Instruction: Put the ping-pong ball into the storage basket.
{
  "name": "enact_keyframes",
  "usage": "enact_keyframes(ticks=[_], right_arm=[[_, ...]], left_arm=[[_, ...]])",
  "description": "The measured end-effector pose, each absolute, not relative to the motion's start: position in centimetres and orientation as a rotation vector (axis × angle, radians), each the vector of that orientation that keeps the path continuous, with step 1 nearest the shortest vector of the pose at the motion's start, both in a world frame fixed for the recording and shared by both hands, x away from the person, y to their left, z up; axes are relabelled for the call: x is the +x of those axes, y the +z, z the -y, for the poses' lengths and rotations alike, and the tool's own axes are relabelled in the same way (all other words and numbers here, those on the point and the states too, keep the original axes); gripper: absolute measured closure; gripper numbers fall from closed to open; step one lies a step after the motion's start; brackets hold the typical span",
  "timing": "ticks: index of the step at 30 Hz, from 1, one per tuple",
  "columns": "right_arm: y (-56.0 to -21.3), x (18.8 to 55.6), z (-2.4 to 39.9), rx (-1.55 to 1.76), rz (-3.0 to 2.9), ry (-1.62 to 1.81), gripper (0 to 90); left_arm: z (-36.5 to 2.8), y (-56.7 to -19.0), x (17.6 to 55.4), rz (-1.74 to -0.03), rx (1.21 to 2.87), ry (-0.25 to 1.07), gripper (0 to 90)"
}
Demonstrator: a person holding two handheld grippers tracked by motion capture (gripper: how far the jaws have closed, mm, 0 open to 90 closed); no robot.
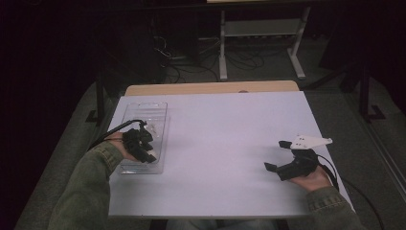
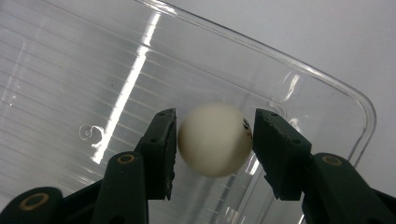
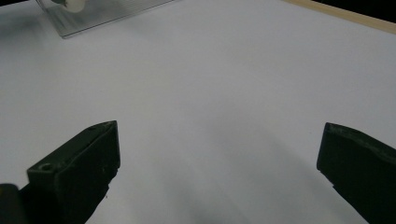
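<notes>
While jaws flank it, smooth round ball (image 2: pixel 215 139) sits above ribbed clear tray (image 2: pixel 74 70).

Both grippers are all black, chunky plastic. The left gripper (image 1: pixel 145 146) has a black cable (image 1: pixel 115 130) looping off its back. In the left gripper view its jaws are blocky slabs with little screw holes, and the arms behind them have brass-looking rivets (image 2: pixel 126 159). The right gripper (image 1: pixel 278 154) has a pale grey three-cornered plate (image 1: pixel 311 141) on top, dotted with a few small holes, plus its own black cable (image 1: pixel 331 172). Sleeves (image 1: pixel 84 189) are olive green, jacket type, with a buttoned cuff (image 1: pixel 323 198) on the right.
</notes>
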State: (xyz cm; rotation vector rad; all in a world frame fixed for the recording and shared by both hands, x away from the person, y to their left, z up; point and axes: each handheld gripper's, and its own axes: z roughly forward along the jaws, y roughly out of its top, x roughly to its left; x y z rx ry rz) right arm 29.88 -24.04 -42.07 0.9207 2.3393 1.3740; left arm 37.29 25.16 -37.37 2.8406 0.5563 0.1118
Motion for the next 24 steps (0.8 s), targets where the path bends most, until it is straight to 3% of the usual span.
enact_keyframes(ticks=[16, 24], right_arm=[[-42.1, 29.9, 24.0, 0.920, -2.341, 1.372, 0.0], [-42.1, 29.9, 23.9, 0.919, -2.348, 1.362, 0.0]], left_arm=[[-25.6, -36.3, 37.2, -0.618, 2.775, 0.203, 25.5], [-26.0, -35.6, 37.0, -0.641, 2.738, 0.212, 19.8]])
